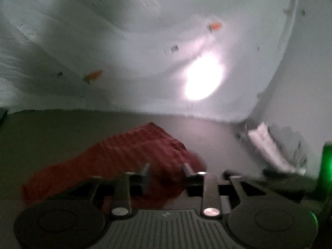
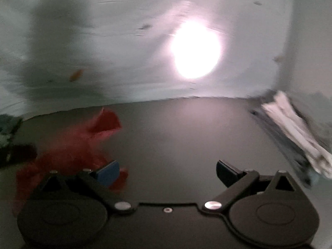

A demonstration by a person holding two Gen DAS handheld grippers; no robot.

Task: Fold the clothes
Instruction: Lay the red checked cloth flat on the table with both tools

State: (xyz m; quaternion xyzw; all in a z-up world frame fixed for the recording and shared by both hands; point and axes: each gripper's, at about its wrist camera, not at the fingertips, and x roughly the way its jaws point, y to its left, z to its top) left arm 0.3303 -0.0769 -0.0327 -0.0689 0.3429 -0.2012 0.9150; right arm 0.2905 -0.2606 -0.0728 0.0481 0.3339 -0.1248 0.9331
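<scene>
Red cloth [image 1: 124,157] crumpled on dark table [image 2: 176,128], left of centre in right wrist view, just ahead of fingers in left wrist view. White backdrop [image 1: 103,41] behind, bright glare spot [image 2: 196,49] on it. White folded stack [image 2: 296,128] at far right edge of table; dark bundle [image 2: 10,128] at far left. Left gripper [image 1: 166,172]: 2 fingers partly apart, cloth between and under them, grip unclear through blur. Right gripper [image 2: 168,172]: spread wide, left blue pad [image 2: 109,173] over cloth edge, nothing held.

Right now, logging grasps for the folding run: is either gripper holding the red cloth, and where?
Neither holds it. The left gripper is open around the red cloth; the right gripper is open over bare table.
</scene>
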